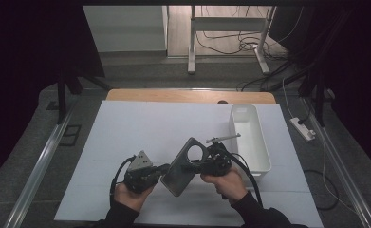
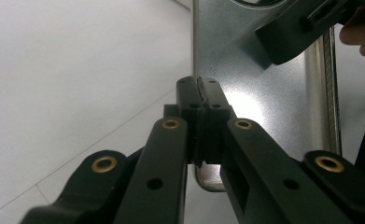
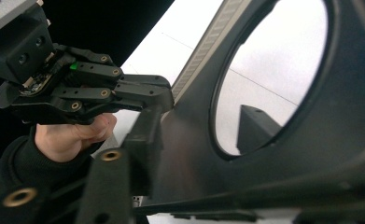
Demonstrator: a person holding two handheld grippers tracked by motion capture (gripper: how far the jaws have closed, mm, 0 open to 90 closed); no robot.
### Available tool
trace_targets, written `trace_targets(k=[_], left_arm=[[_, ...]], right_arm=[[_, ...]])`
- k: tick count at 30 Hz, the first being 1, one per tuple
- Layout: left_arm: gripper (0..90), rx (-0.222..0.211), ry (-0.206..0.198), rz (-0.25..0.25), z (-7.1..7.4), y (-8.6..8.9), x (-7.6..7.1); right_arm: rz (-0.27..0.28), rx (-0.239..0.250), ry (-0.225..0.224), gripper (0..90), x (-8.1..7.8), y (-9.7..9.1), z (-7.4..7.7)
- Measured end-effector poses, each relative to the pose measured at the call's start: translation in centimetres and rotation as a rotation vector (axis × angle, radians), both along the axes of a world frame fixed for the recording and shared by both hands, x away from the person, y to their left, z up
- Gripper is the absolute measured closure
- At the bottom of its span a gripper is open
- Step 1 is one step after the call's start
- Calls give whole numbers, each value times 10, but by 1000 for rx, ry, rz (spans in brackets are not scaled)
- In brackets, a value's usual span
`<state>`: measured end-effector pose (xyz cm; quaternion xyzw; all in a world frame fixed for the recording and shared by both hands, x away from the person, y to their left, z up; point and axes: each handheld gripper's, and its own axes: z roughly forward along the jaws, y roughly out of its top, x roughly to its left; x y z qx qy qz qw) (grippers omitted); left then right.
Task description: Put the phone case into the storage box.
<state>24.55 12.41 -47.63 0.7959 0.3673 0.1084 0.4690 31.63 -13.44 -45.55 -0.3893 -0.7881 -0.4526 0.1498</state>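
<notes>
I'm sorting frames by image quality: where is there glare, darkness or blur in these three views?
High view: dim overall, black at both sides, the white table the brightest area. Left gripper view: a glare patch on the metal plate just beyond the left gripper, whose near jaw links look soft. Right gripper view: the plate's ring edge is close and blurred, with a dark corner upper left.
</notes>
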Motion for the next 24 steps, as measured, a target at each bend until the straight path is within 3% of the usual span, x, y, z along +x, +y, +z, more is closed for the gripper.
trace_targets(k=[1, 2, 7, 11, 15, 19, 20, 21, 22, 24], left_arm=[[891, 1, -4, -2, 0, 0, 0], [892, -1, -9, -2, 1, 1, -1], [891, -1, -12, -11, 0, 1, -1], [882, -5, -12, -33, 0, 1, -1], [871, 7, -12, -47, -1, 0, -1], [840, -31, -3, -56, -1, 5, 0], [699, -54, 6, -54, -1, 8, 2], [625, -54, 6, -54, -1, 8, 2], [625, -69, 8, -51, -1, 11, 3], [483, -99, 24, -49, -3, 16, 5]], right_arm=[[0, 0, 0, 574, 0, 0, 0], [7, 5, 6, 641, 0, 0, -1], [13, 39, 36, 765, 0, 0, -2], [1, 57, 57, 827, -1, -2, -2], [-3, 70, 66, 855, -1, -2, -2], [-5, 67, 41, 856, -4, -2, 0], [6, 60, 9, 855, -5, -2, 2], [6, 60, 9, 855, -5, -2, 2], [10, 56, -5, 855, -6, -2, 3], [16, 38, -38, 855, -6, -3, 4]])
